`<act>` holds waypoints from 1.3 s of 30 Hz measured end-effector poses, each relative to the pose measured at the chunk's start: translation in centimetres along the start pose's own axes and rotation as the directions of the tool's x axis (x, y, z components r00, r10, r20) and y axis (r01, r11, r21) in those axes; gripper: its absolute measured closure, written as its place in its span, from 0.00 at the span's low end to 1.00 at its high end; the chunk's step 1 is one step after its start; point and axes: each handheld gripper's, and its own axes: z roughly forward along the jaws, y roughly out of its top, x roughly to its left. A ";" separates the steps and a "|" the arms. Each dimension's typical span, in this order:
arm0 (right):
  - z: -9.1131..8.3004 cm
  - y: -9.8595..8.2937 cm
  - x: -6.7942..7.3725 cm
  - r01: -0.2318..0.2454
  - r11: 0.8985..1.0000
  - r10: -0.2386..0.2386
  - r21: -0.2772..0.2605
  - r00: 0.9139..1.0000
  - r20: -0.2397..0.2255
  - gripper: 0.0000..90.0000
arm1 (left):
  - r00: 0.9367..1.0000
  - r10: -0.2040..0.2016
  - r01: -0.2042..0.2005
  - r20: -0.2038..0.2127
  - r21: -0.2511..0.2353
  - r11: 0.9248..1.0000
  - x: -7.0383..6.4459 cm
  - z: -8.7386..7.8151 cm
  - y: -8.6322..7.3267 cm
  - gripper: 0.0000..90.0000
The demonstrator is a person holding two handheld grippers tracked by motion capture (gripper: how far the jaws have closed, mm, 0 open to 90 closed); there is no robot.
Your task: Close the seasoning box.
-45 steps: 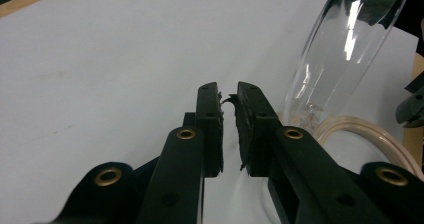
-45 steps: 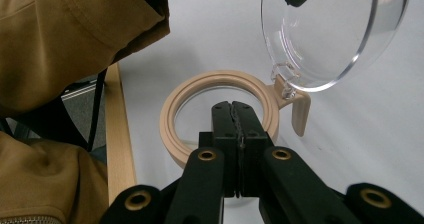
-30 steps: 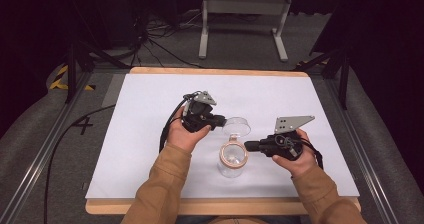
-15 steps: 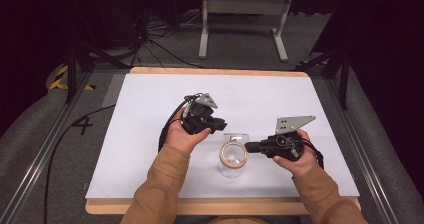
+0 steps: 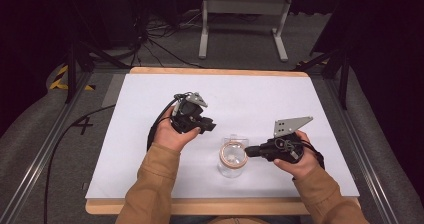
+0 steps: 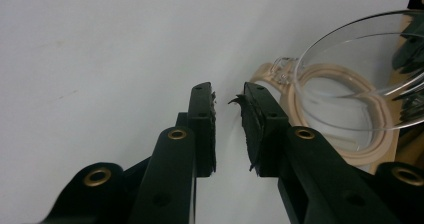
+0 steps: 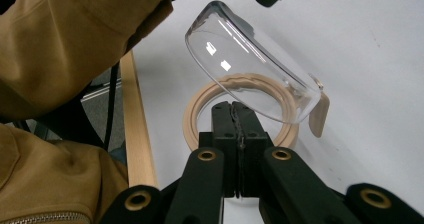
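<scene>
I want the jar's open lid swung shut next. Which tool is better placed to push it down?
Probably the left tool. Its jaws are open and empty beside the raised clear lid, free to press. The right tool is shut on the jar's tan rim, steadying the jar.

We looked along the left gripper (image 6: 227, 96) and found its two black jaws standing a little apart, nothing between them, the pads' (image 6: 252, 129) edges ragged. Under them lay the white table (image 6: 100, 49). Just to the right of the jaws sat a clear jar, its tan rim (image 6: 350, 149) facing up. Its clear lid (image 6: 360, 69) stood tilted open above that ring, joined at a small hinge (image 6: 281, 66) on the left.
</scene>
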 end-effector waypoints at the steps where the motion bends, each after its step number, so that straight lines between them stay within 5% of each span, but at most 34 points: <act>1: 0.0 0.0 0.0 -0.001 1.000 0.001 0.004 1.000 -0.003 1.00 | 1.000 -0.007 0.007 -0.003 0.004 1.000 0.2 -0.2 -0.2 0.83; 10: 0.5 -0.1 0.2 0.007 0.997 -0.004 0.073 1.000 -0.031 1.00 | 0.999 -0.032 0.033 -0.033 0.044 0.998 1.4 -1.1 -1.1 0.82; 30: 1.4 -0.4 0.2 0.007 0.982 0.004 0.191 0.998 -0.056 1.00 | 0.999 -0.039 0.040 -0.009 0.101 0.994 1.8 -0.4 -1.4 0.82; 39: 1.1 -0.5 0.3 0.020 0.962 0.004 0.272 0.996 -0.088 1.00 | 0.999 -0.047 0.047 -0.005 0.113 0.992 2.0 -0.4 -1.5 0.82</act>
